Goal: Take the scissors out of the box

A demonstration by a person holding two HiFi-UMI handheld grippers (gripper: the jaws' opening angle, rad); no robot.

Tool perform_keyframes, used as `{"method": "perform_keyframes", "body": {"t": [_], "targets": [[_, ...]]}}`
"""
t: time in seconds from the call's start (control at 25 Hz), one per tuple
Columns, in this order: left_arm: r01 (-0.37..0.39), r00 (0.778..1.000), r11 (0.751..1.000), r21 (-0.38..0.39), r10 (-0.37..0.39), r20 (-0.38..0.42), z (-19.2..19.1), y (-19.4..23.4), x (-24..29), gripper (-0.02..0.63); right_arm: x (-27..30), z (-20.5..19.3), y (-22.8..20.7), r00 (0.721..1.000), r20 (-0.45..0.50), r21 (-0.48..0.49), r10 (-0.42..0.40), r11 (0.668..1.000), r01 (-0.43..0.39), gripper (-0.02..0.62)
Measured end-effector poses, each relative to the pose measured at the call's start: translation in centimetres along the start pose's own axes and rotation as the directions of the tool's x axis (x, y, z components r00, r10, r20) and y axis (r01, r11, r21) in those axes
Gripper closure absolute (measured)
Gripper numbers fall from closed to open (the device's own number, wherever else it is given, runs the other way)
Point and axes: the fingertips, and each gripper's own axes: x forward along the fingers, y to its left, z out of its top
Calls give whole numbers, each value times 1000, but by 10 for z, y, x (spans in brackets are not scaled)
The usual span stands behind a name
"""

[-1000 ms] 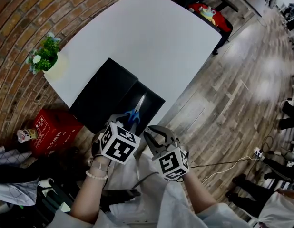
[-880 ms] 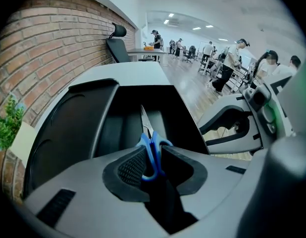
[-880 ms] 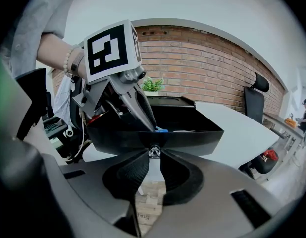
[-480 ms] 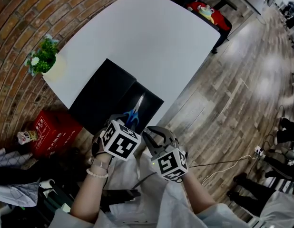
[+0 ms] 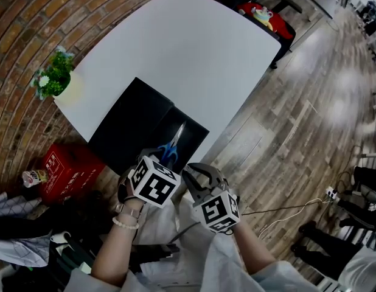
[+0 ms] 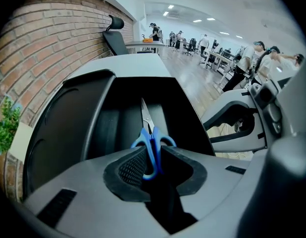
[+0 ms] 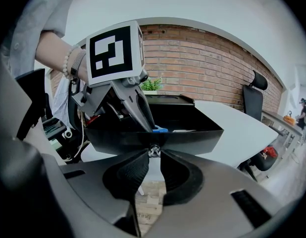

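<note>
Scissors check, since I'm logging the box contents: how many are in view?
1: blue-handled scissors lying in the open black box, handles gripped by the left tool. No others show.

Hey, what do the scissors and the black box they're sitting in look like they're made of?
The scissors: the blades look like bare metal, pale with a bright glint along them; the handles are glossy blue, probably plastic. The box: smooth black with a dull sheen and rounded rims, so moulded plastic seems likely, though coated card cannot be ruled out.
</note>
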Motion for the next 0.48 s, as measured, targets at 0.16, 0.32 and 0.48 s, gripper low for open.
{"method": "perform_keyframes", "body": {"t": [0.16, 0.32, 0.48], "targets": [[13, 1000, 1000, -11, -13, 6, 1, 1, -1, 508, 0, 1, 0, 1000, -2, 3, -4, 1000, 4, 502], [22, 1000, 1000, -15, -22, 18, 1, 1, -2, 509, 2, 1, 0, 1000, -8, 3, -14, 1000, 14, 502], [48, 998, 998, -30, -46, 44, 4, 1, -7, 509, 2, 2, 0, 1000, -14, 3, -23, 1000, 23, 502]]}}
